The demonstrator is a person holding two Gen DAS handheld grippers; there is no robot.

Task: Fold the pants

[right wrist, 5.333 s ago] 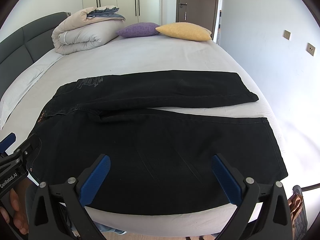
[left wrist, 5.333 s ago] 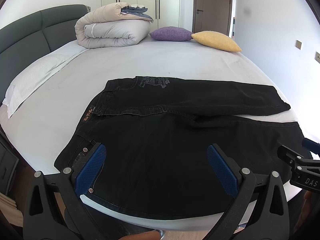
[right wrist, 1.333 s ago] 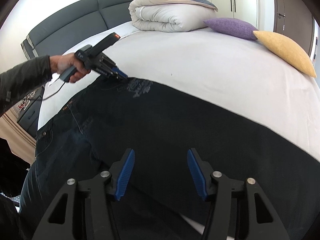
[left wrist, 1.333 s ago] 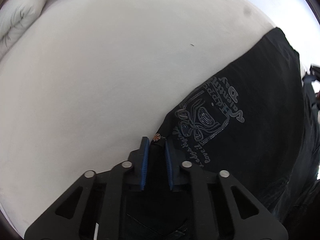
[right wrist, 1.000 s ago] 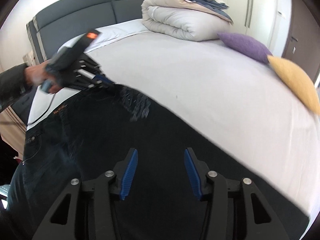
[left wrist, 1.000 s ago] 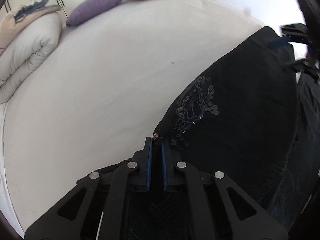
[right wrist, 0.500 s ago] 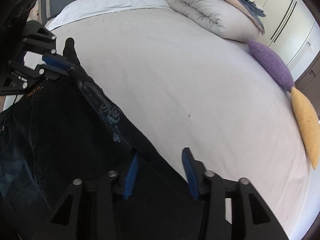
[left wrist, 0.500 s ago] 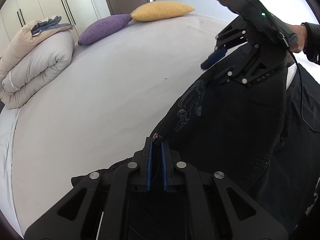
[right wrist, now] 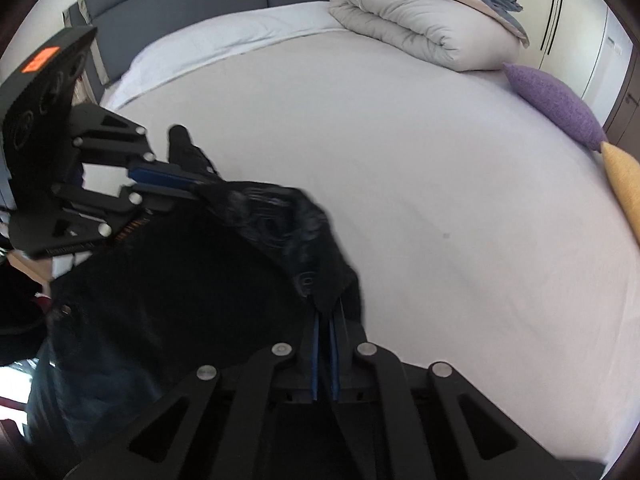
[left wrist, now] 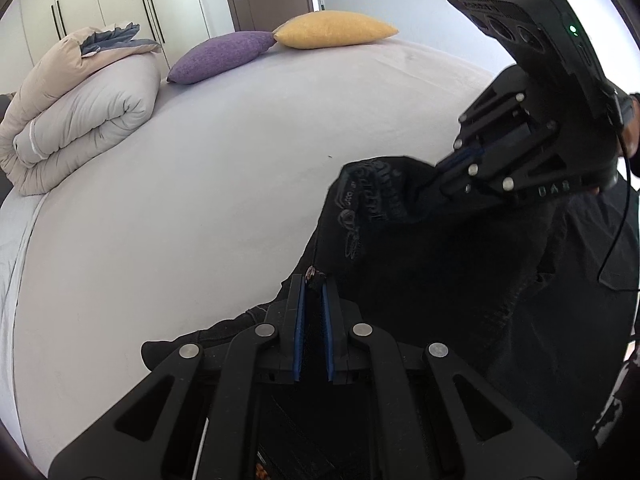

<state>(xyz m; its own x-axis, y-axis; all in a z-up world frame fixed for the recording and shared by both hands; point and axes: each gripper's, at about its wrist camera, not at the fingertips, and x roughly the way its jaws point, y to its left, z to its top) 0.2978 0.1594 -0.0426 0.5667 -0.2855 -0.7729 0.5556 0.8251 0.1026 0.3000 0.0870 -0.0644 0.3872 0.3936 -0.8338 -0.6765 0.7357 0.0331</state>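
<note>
Black pants (left wrist: 420,280) lie on the bed, and their printed back-pocket edge is lifted and bunched between the two grippers. My left gripper (left wrist: 314,280) is shut on the waistband corner, where a small rivet shows at its tips. In the right wrist view the same gripper (right wrist: 196,186) comes in from the left, pinching the fabric (right wrist: 180,280). My right gripper (right wrist: 325,316) has its jaws closing, and its blue pads press on a fold of the pants edge. The left wrist view shows it (left wrist: 436,176) at the upper right, with a hand behind it.
The white bed sheet (left wrist: 180,200) spreads wide beyond the pants. A rolled beige duvet (left wrist: 80,112), a purple cushion (left wrist: 224,54) and a yellow cushion (left wrist: 336,34) lie at the far side. A grey headboard (right wrist: 180,0) stands at the back.
The right gripper's jaws have narrowed from half open onto the pants edge. It has moved along that edge towards the left gripper. The fabric between them has risen and bunched.
</note>
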